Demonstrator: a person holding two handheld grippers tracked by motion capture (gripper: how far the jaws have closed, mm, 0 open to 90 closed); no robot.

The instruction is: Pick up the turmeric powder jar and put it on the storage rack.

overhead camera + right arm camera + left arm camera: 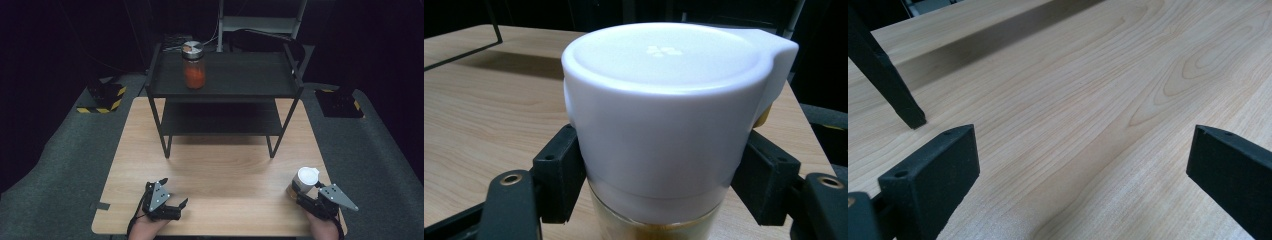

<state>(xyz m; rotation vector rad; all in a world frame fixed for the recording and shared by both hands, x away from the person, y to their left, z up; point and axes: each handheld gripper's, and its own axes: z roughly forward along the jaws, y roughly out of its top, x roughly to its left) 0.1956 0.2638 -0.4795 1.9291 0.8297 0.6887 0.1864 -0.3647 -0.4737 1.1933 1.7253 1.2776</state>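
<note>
On wood table (225, 170), right gripper (306, 196) jaws clamp white-lidded jar (303, 181).

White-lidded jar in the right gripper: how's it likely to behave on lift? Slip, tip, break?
The white-lidded jar looks clear-walled, probably glass: rigid, but fragile if dropped. The right gripper has its jaws at the lid's lower edge, where smooth plastic may slip. The lid is wider than the body, so it could tip when pushed high.

Reading no words, brands or numbers anywhere. Spotting only a small raised emblem, too faint to make out, sitting on the white lid (664, 55) of the jar. Catching yellow-and-black hazard stripes (102, 107) edging a dark base plate on the floor, carrying no lettering.
</note>
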